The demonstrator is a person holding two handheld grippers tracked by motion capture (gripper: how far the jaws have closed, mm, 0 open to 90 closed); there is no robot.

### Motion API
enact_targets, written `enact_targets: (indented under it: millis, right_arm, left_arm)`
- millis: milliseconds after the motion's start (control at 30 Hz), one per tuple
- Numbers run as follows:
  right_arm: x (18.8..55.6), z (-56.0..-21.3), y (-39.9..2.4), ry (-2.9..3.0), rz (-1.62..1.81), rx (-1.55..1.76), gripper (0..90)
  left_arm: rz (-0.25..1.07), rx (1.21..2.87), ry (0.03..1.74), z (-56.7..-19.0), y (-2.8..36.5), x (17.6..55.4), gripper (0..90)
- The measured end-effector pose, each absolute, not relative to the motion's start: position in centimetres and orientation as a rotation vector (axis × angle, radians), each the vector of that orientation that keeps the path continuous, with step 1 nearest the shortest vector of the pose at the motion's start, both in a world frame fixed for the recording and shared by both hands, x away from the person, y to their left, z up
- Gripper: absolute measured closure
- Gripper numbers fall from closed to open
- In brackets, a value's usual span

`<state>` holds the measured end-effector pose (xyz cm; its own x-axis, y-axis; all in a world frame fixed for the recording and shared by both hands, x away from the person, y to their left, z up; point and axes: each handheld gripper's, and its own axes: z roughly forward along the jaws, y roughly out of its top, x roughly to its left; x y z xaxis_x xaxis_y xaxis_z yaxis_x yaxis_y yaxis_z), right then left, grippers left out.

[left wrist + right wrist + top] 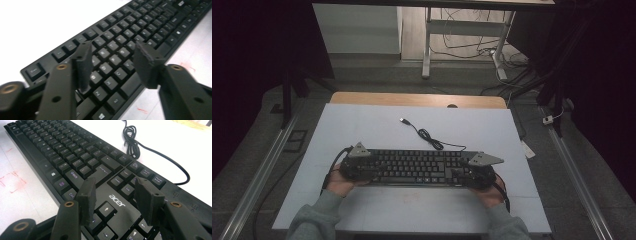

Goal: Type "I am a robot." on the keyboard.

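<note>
Two grippers over one keyboard: risks

Keyboard lies flat on the table, mid-front. A one-sided grab could skew it or snag its cable. Left gripper, jaws spread, nothing pinched, hovers above the letter keys. Right gripper, also spread and empty, hovers above the arrow keys.
</note>
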<state>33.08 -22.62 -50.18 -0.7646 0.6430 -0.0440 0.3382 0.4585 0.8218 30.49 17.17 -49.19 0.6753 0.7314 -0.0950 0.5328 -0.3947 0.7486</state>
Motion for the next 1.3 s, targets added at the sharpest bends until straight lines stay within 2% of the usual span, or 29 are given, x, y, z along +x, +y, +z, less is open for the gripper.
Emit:
enact_targets:
  millis: [67,167,233,733,1300]
  right_arm:
    - [33.1,-50.2,-22.6,2.364,1.215,0.830,52.0]
    - [33.1,-50.2,-22.6,2.363,1.215,0.832,52.0]
    - [33.1,-50.2,-22.6,2.363,1.214,0.832,52.0]
    - [33.1,-50.3,-22.6,2.367,1.205,0.833,52.0]
    - [33.2,-50.3,-22.6,2.366,1.198,0.836,51.9]
  left_arm:
    - [0.304,2.105,0.957,-49.2,16.9,30.4,63.4]
    - [0.265,2.122,0.933,-49.2,16.5,30.3,82.2]
    - [0.244,2.148,0.902,-49.3,15.9,30.2,88.7]
    - [0.220,2.235,0.841,-50.4,13.3,30.0,88.9]
    - [0.207,2.282,0.834,-51.4,12.2,30.4,88.8]
